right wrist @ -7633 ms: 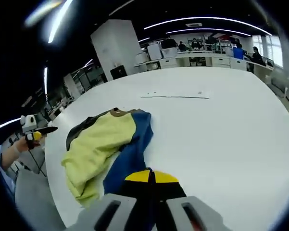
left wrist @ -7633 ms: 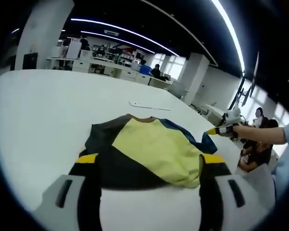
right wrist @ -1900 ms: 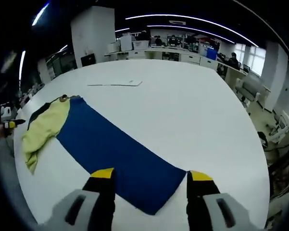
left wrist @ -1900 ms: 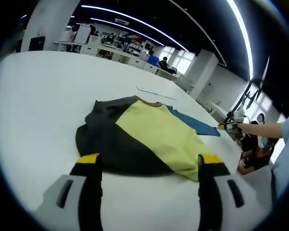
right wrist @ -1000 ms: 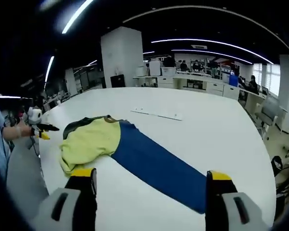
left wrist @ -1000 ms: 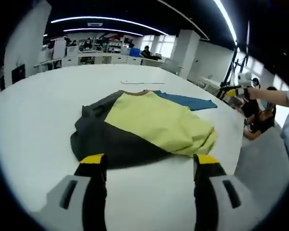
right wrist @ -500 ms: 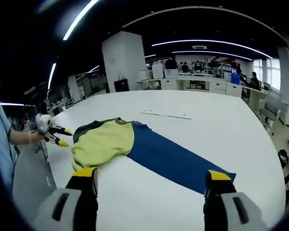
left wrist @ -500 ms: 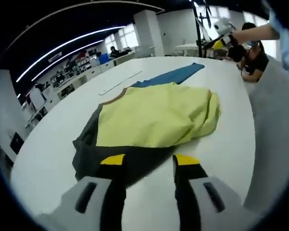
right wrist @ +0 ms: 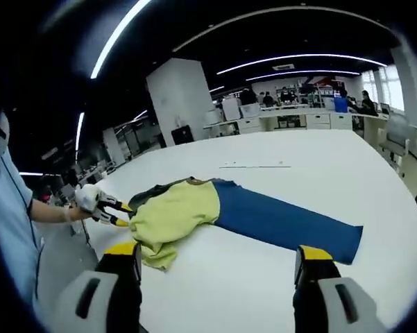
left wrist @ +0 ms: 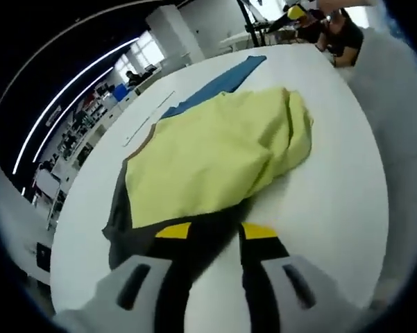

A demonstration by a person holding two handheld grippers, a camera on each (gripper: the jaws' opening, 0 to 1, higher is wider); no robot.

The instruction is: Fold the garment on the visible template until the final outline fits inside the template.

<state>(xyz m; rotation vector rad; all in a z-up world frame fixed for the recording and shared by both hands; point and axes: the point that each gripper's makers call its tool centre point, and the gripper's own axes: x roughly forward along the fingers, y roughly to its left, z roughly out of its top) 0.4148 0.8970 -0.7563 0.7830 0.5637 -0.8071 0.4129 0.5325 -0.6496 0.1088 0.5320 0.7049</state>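
A: Left gripper view: the garment (left wrist: 215, 149) lies on the white table (left wrist: 333, 201), a yellow panel bunched over a dark one, with a blue sleeve (left wrist: 218, 84) running away toward the far side; the left gripper (left wrist: 207, 231) is down at the dark hem, its jaws a narrow gap apart with dark cloth between them; whether they have pinched it yet, I cannot tell.

B: And from the right gripper view?

A: The right gripper (right wrist: 215, 258) is released, jaws wide apart and well back from the cloth; the left gripper (right wrist: 118, 211) shows there in a person's hand, right at the garment's dark edge; the blue sleeve (right wrist: 291, 222) stretches flat across the table (right wrist: 375, 291); a thin strip (right wrist: 253, 166) lies beyond the collar, perhaps a template mark, too small to tell.

B: How will it handle?

A: Soft and light, I judge; it will drape and drag, not hold a crease; take it at a hem corner or the sleeve end, through one layer only, and keep it low so the yellow folds do not tumble.
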